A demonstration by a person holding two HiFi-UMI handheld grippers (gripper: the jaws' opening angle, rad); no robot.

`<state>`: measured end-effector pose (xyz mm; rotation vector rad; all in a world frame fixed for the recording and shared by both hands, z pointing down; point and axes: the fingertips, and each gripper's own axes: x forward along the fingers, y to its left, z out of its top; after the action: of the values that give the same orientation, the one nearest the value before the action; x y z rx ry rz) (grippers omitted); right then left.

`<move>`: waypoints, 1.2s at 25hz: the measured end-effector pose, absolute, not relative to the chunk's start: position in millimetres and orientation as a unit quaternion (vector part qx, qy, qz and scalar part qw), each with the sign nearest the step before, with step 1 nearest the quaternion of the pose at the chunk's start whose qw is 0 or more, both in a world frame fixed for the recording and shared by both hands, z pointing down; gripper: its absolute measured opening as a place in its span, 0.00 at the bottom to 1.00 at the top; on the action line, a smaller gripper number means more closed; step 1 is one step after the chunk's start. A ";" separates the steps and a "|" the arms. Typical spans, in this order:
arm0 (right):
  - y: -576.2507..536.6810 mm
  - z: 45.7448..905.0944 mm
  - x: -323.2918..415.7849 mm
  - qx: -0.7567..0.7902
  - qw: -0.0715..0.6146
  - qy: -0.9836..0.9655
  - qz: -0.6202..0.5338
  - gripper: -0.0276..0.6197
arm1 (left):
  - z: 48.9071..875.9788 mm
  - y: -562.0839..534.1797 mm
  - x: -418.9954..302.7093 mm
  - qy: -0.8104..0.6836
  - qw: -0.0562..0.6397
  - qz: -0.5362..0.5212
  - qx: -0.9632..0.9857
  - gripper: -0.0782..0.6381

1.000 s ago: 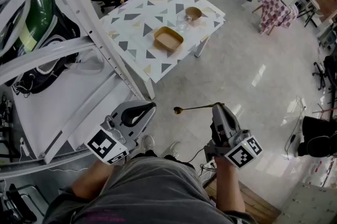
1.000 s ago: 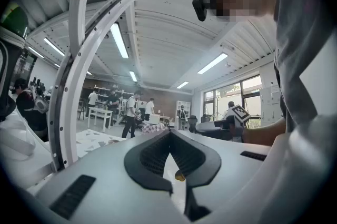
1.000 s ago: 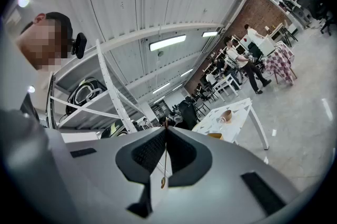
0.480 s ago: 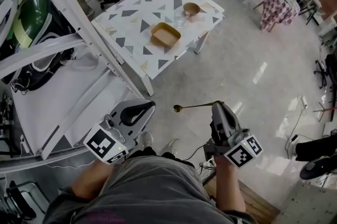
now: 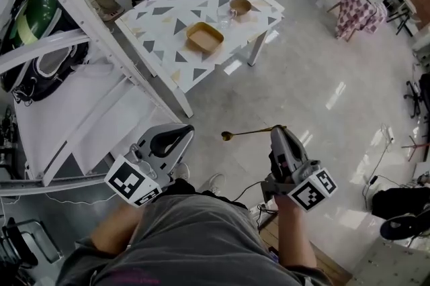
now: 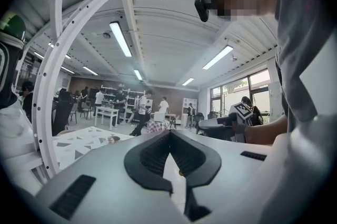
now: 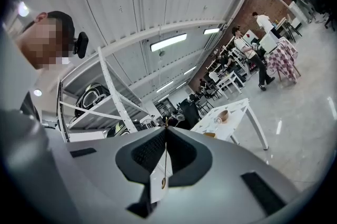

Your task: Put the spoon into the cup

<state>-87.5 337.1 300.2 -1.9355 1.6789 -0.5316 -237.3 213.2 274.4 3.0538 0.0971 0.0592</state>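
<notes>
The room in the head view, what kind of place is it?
Probably a big workshop or lab hall, not a home: tall white metal racks, long strip lights on the ceiling, and people working at tables far across a shiny floor.

we see our right gripper (image 7: 166,128) with its jaws pinched together on the thin spoon (image 7: 165,157). on the desk (image 7: 236,106) beyond sit a brown bowl (image 7: 224,114) and a clear cup (image 7: 215,120). left of the desk rises a white rack (image 7: 115,94).
</notes>
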 end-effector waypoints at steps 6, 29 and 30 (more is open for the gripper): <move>361.3 306.8 -69.9 -0.712 0.263 0.619 -0.202 0.08 | 282.1 233.3 -221.7 0.026 0.041 0.028 0.998 0.13; 324.6 328.8 8.2 -0.715 0.263 0.614 -0.207 0.08 | 300.6 192.3 -139.6 0.029 0.044 0.022 0.998 0.13; 318.6 330.5 13.3 -0.715 0.262 0.614 -0.208 0.08 | 302.3 186.1 -133.6 0.030 0.045 0.021 0.998 0.13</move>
<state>13.3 318.6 330.5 -1.9348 1.6606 -0.5633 -133.6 186.1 302.3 3.0501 0.0905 0.0651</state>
